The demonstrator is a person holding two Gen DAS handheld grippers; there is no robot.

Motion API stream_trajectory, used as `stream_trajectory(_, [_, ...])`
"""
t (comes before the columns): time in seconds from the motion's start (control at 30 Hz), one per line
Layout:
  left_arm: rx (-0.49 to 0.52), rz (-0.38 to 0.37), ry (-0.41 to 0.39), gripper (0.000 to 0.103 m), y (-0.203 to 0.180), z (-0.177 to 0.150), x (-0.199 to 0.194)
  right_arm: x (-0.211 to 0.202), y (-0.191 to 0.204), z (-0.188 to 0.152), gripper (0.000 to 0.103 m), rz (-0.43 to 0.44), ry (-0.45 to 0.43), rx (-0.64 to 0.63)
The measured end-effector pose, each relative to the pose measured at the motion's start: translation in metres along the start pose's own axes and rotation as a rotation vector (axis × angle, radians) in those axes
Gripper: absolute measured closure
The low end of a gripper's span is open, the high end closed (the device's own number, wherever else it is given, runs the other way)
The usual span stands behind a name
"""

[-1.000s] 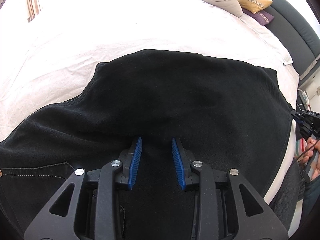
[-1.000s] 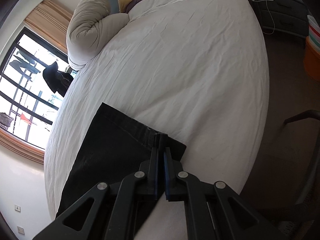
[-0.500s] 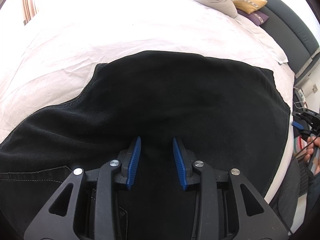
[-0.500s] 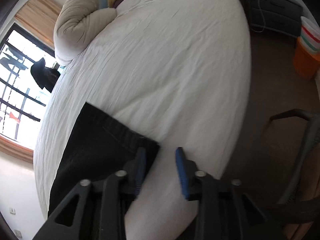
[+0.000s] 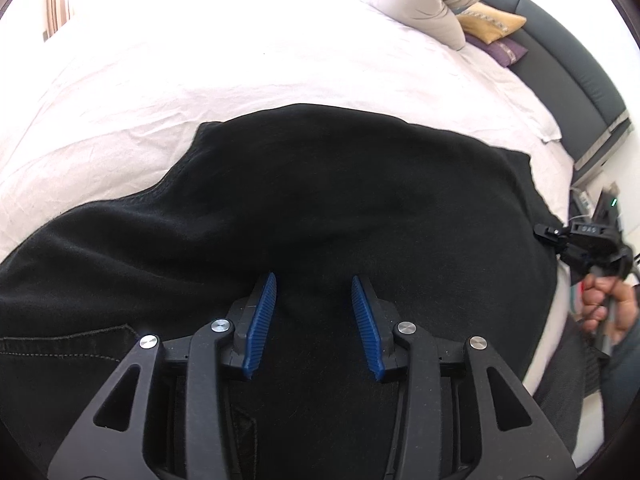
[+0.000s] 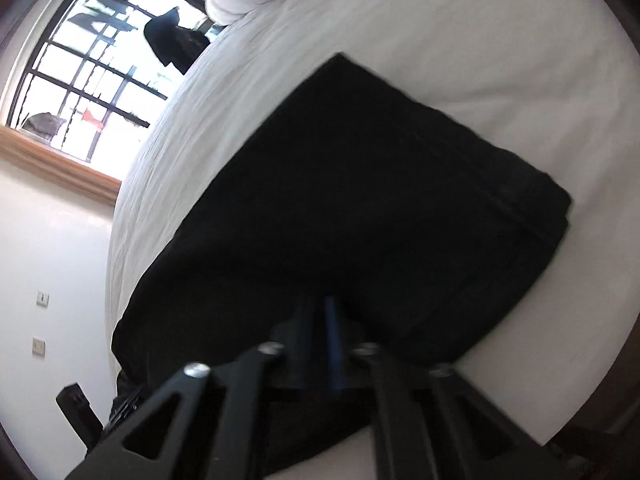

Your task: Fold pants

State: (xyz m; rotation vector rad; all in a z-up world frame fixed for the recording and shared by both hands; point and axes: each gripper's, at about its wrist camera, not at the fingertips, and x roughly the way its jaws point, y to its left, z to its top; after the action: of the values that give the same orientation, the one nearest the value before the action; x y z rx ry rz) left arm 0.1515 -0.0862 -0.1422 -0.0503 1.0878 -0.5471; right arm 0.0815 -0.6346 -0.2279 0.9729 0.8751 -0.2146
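The bed [image 5: 280,64] is the largest thing I see, its white sheet filling the upper half of my left wrist view and washed out by glare toward the top, so creases there are hard to read. In my right wrist view the same sheet [image 6: 460,40] curves across the upper right, soft with blur.

The black pants [image 5: 340,200] lie spread over the sheet across the middle and lower part of the left view, running off the left edge and disappearing under my own fingers at the bottom. A stitched seam shows at lower left; the rest of the cloth is so dark that its layers cannot be separated. In the right view the pants [image 6: 360,180] form a dark slab from centre to lower left, hem edge toward the right, all of it smeared.

A barred window [image 6: 80,60] sits at upper left of the right view. A rolled duvet [image 5: 424,4] and a yellow cushion [image 5: 490,24] lie at upper right of the left view.

My left gripper [image 5: 314,322] stands with jaws apart over the cloth, gripping nothing. My right gripper [image 6: 318,340] is blurred, its blue pads nearly together; I cannot tell whether cloth is caught between them. It also shows at the right edge of the left view [image 5: 576,240], partly cut off.
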Motion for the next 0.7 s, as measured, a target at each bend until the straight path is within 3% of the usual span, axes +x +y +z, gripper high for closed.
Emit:
stream_trajectory(0.07, [-0.030,0.005,-0.005,0.065,0.009,-0.002,-0.012,-0.019,-0.015,0.008,0.103,-0.073,-0.057,0.061])
stream_trajectory(0.13, [-0.061,0.034,-0.034,0.063,0.019,-0.003,-0.028,-0.036,0.003,0.013,0.101,-0.229,-0.112,-0.003])
stream_trajectory(0.17, [-0.080,0.044,-0.057,0.060,0.027,-0.006,-0.040,-0.039,0.022,0.012,0.095,-0.233,-0.119,-0.062])
stream_trajectory(0.3, [-0.138,0.055,-0.097,0.060,0.054,-0.022,-0.072,-0.001,0.136,-0.018,0.089,0.035,0.038,-0.322])
stream_trajectory(0.37, [-0.144,0.066,-0.091,0.060,0.067,-0.029,-0.076,0.039,0.205,-0.054,0.068,0.209,0.190,-0.467])
stream_trajectory(0.43, [-0.172,0.063,-0.089,0.060,0.079,-0.036,-0.075,0.081,0.263,-0.092,0.067,0.346,0.322,-0.560])
stream_trajectory(0.5, [-0.186,0.038,-0.097,0.060,0.090,-0.041,-0.073,0.126,0.302,-0.124,0.067,0.414,0.458,-0.602])
stream_trajectory(0.6, [-0.147,0.064,-0.103,0.060,0.080,-0.042,-0.062,0.187,0.329,-0.151,0.067,0.339,0.558,-0.649])
stream_trajectory(0.63, [-0.128,0.079,-0.104,0.060,0.078,-0.045,-0.062,0.202,0.331,-0.150,0.072,0.293,0.548,-0.655])
stream_trajectory(0.67, [-0.117,0.088,-0.107,0.061,0.077,-0.046,-0.061,0.211,0.328,-0.141,0.102,0.265,0.532,-0.634])
stream_trajectory(0.7, [-0.118,0.090,-0.112,0.063,0.077,-0.047,-0.061,0.215,0.322,-0.128,0.103,0.272,0.514,-0.584])
